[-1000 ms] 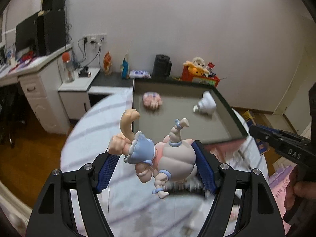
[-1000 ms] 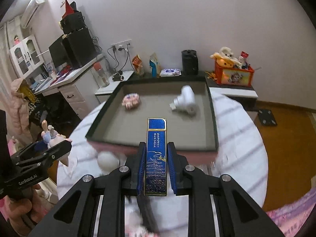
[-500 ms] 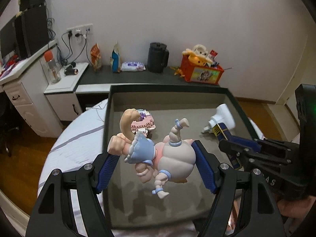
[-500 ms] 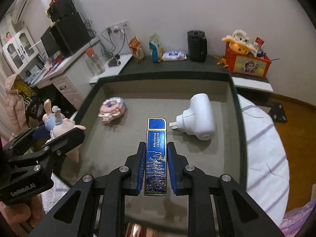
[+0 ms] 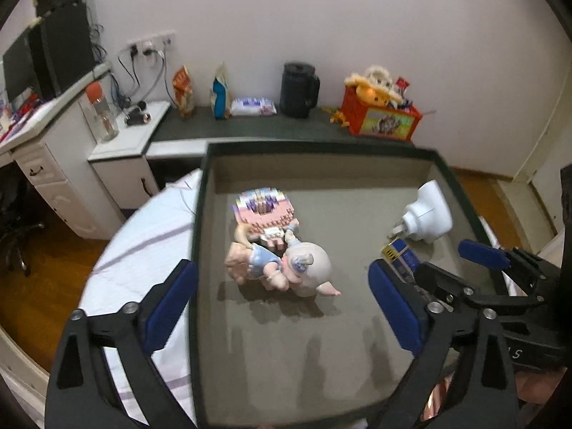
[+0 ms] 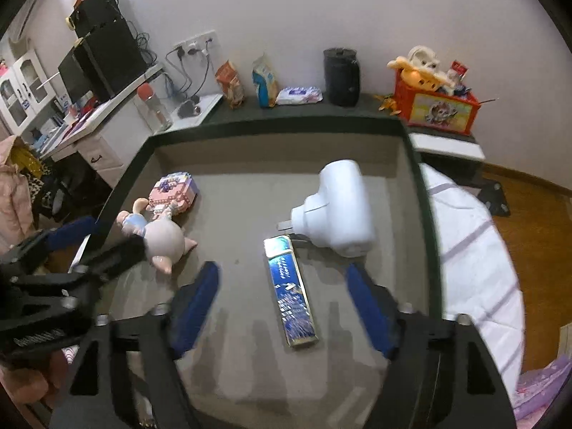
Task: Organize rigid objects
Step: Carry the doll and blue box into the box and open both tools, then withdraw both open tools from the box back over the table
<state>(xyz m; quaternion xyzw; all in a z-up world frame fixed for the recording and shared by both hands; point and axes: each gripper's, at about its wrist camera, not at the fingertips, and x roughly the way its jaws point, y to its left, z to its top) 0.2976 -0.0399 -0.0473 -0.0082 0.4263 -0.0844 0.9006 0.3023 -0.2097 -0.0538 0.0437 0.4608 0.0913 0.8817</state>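
Four things in the tray.
Doll and block toy touching, left; plug right, box just nearer.

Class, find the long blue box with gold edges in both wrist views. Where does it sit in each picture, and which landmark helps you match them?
Left wrist: long blue box with gold edges, right of centre, mostly hidden behind gripper finger.
Right wrist: centre, lying flat in full view.
Shared landmark: white plastic plug adapter, just beyond box's far end.

dim indoor light, soft shadows, strong fisheye warping, edges perhaps slightly blurred.
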